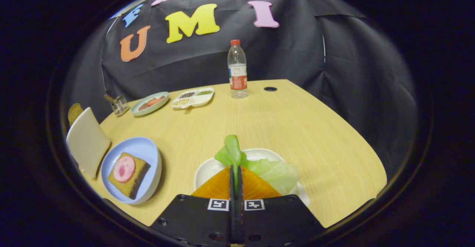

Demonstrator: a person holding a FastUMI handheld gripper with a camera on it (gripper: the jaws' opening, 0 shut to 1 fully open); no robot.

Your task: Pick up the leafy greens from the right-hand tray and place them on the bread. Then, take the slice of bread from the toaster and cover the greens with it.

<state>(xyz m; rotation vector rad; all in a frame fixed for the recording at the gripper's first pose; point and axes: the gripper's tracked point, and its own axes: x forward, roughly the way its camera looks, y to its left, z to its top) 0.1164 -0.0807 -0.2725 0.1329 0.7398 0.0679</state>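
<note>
Tool [236, 171] is pinched nearly closed – both orange fingers [256, 187] press on the leafy greens [233, 152], a thin strip of green showing in the slit btwn them. The greens stick up just ahead of the fingertips, w/ a paler leaf spreading to the right over the white tray [207, 171]. Can't tell if the greens are lifted off the tray or resting on it.

Left of the tray, near it, sits a light blue plate [143, 148] w/ the bread [130, 174] on it – a pink round slice on top of the bread. Beyond that plate stands the toaster [87, 141], a brown bread slice [74, 112] poking out behind it.

Far across the counter [297, 128]: a glass [119, 104], a green plate [149, 103] w/ food, a divided white dish [193, 98], and a water bottle [237, 69], upright.
</note>
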